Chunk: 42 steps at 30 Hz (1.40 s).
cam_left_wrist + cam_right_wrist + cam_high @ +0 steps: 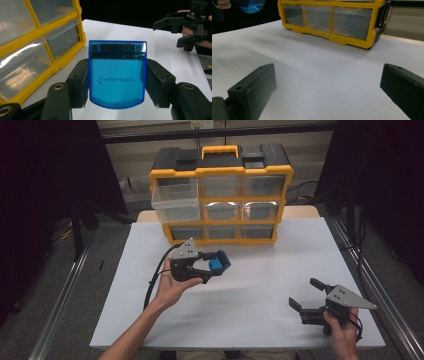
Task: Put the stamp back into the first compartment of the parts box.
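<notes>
A translucent blue plastic case (117,75) with faint white lettering sits clamped between the two black jaws of my left gripper (117,82). In the high view that left gripper (212,270) holds the blue case (219,261) above the white table, just in front of the yellow organizer (220,195). The organizer's top-left drawer (175,200) is pulled out. My right gripper (306,294) rests open near the table's front right corner, with nothing between its jaws. The right gripper view shows its gripper (327,85) over bare white tabletop and a bit of the blue case (252,5) at the top left.
The yellow and black organizer (332,20) with clear drawers stands at the back of the white table (250,305). A black cable (152,282) trails from the left gripper. Metal rails run along both sides of the table.
</notes>
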{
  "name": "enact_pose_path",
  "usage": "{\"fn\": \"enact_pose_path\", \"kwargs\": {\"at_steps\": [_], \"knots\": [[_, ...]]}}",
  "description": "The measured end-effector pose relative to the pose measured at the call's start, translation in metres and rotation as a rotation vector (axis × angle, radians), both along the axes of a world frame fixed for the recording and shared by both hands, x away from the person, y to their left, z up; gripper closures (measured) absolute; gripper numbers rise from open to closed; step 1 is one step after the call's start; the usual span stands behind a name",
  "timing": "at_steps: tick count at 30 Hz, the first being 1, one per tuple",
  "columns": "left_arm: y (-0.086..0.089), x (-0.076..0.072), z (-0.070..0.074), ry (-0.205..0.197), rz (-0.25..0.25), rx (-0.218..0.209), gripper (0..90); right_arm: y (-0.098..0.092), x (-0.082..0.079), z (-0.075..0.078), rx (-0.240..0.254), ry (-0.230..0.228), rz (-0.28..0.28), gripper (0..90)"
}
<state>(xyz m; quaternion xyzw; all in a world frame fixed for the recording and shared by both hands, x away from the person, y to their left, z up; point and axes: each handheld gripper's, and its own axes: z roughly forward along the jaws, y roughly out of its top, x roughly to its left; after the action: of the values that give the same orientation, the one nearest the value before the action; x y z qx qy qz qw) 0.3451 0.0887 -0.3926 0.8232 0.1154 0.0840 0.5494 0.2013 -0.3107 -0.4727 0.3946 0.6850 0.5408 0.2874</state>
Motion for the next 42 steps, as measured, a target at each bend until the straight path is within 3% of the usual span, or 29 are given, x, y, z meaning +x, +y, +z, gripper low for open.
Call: {"fn": "enact_pose_path", "kwargs": {"at_steps": [28,34,38,42], "knots": [[0.030,-0.005,0.044,-0.020,-0.004,-0.080,41.6,0.001,-0.001,0.000,0.011,-0.003,-0.002,0.2],[0.036,-0.007,0.052,-0.038,0.022,-0.096,41.6,0.000,0.001,0.000,0.003,-0.003,-0.006,0.1],[0.040,-0.008,0.057,-0.046,0.017,-0.091,41.6,0.001,0.001,0.000,0.004,0.000,-0.006,0.1],[0.043,-0.008,0.067,-0.077,0.011,-0.060,41.6,0.001,0.001,0.000,0.003,-0.004,-0.004,0.1]]}}
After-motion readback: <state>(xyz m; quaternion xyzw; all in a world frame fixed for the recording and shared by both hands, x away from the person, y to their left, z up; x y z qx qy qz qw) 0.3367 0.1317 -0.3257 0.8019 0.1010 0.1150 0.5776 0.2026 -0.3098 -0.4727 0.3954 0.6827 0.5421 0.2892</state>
